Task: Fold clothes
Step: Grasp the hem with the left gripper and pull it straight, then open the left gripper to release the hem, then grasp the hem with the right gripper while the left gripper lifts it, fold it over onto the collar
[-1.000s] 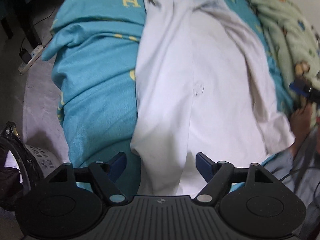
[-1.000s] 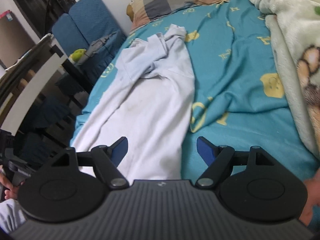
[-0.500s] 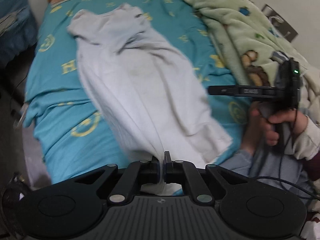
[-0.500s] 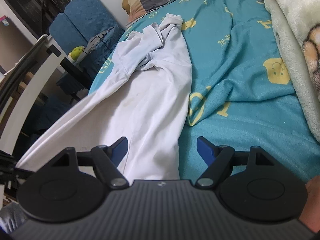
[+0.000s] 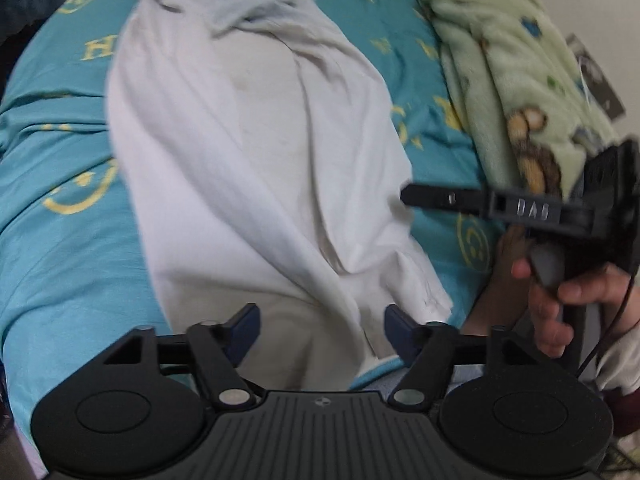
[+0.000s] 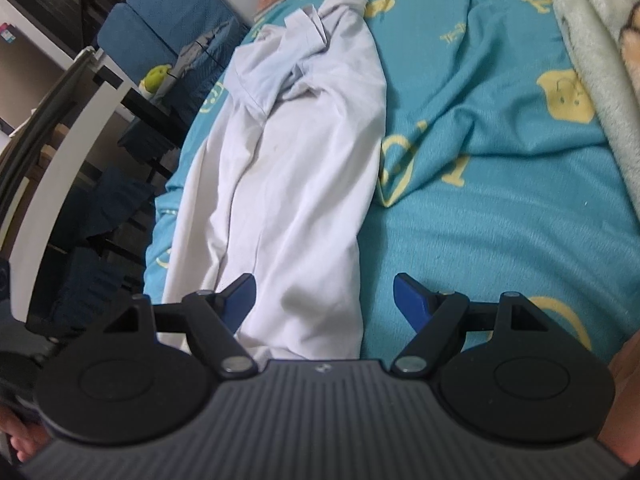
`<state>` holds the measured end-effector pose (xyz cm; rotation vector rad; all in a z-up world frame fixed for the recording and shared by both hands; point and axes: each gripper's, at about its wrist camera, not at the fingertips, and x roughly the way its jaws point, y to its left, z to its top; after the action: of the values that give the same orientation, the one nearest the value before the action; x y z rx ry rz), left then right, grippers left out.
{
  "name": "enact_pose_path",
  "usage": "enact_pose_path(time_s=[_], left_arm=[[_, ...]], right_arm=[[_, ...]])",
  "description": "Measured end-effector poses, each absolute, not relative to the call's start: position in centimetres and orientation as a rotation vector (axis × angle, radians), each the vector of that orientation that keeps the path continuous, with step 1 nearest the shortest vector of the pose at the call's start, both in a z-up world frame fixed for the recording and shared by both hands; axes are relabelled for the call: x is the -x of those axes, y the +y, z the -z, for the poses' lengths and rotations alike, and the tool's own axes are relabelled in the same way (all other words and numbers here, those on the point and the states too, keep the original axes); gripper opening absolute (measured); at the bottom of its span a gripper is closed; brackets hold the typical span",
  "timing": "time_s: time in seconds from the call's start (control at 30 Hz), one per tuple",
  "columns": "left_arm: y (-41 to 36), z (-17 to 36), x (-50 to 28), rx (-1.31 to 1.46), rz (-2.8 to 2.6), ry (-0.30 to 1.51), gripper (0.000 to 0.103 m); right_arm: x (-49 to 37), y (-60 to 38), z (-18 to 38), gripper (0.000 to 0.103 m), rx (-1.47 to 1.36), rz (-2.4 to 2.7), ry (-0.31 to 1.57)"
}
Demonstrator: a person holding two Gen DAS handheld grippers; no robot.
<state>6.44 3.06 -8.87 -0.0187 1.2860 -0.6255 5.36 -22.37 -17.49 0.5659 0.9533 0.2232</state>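
Long white cotton garment (image 5: 256,152) lies lengthwise on teal bedsheet with yellow prints (image 5: 60,240), collar end bunched far away, hem near both tools; likely laid out straight for folding.

Left gripper (image 5: 320,322): jaws opening, blue pads clear of cloth, hem lying slack between them, nothing gripped.

Right gripper (image 6: 324,294): jaws wide, empty, poised over hem's right edge, apparently lining up a pinch.

Fabric thin, soft, creased in long ridges. Fluffy pale-green fleece blanket (image 5: 500,60) heaped alongside, clear of garment.
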Motion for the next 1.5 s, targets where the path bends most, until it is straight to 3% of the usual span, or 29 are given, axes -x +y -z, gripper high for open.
enact_pose_path(time_s=[0.1,0.27,0.6,1.0,1.2,1.27,1.33,1.5], left_arm=[[6.0,8.6,-7.2,0.114,0.535,1.241,0.084],[8.8,10.8,-9.0,0.228,0.338,1.272,0.082],[7.9,13.6,-10.8,0.247,0.387,1.440,0.085],[4.8,13.8,-8.8,0.144,0.496,1.550,0.082],[4.2,13.4,-8.4,0.132,0.528,1.536,0.056],[4.2,13.2,-8.4,0.136,0.534,1.524,0.041],[4.2,13.1,-8.3,0.131,0.524,1.519,0.014],[5.1,11.4,-7.8,0.177,0.552,1.436,0.007]], right_arm=[[-5.6,-22.3,18.1,0.077,-0.599,-0.244,0.984],[-5.6,-22.1,18.9,0.077,-0.634,-0.251,1.025],[-4.9,-20.4,18.8,0.078,-0.597,-0.310,1.066],[-3.6,-18.8,18.5,0.075,-0.531,-0.271,1.129],[-2.4,-19.1,18.5,0.046,-0.608,-0.232,1.147],[-2.0,-18.5,18.4,0.043,-0.610,-0.249,1.150],[-1.8,-17.8,18.3,0.016,-0.583,-0.252,1.150],[-1.5,-17.9,17.2,0.010,-0.585,-0.262,1.105]])
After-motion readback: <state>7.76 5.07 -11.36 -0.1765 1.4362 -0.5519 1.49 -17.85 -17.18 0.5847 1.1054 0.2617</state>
